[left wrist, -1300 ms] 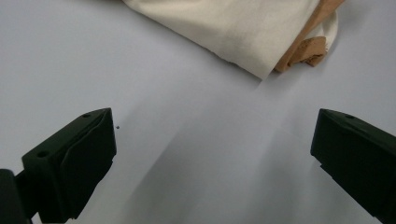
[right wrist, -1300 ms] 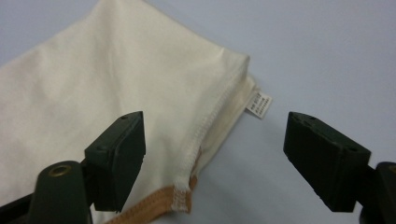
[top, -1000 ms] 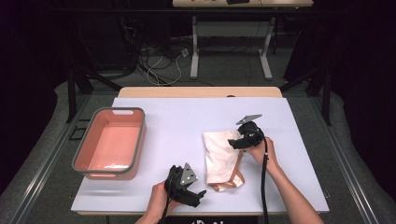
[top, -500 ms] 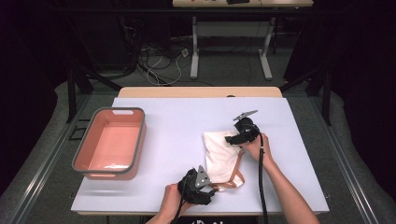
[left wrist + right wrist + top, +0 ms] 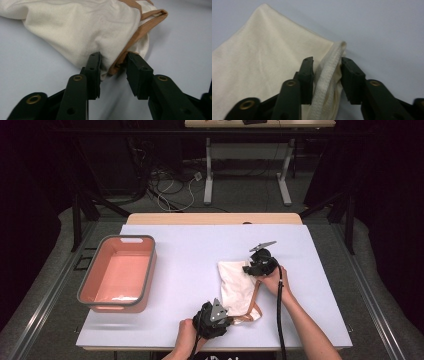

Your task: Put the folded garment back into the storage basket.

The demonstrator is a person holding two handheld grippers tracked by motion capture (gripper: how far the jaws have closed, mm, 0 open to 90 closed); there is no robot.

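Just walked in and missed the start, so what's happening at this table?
A person is working a cream cloth bag with brown straps, which lies on the white table. The left tongs have their jaws open around the strap-trimmed corner near the person. The right tongs straddle a thick folded edge at the far corner, not yet squeezed shut. A pink bin sits apart at the left.

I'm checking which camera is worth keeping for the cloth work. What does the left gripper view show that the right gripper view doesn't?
Left gripper view: the cream cloth's tan trim, its corner between the left gripper's open jaws. Right gripper view: a thick ribbed cream hem standing between the right gripper's jaws, which look not fully closed; no trim. Both: the cream cloth on the pale table, with fabric between the jaws.
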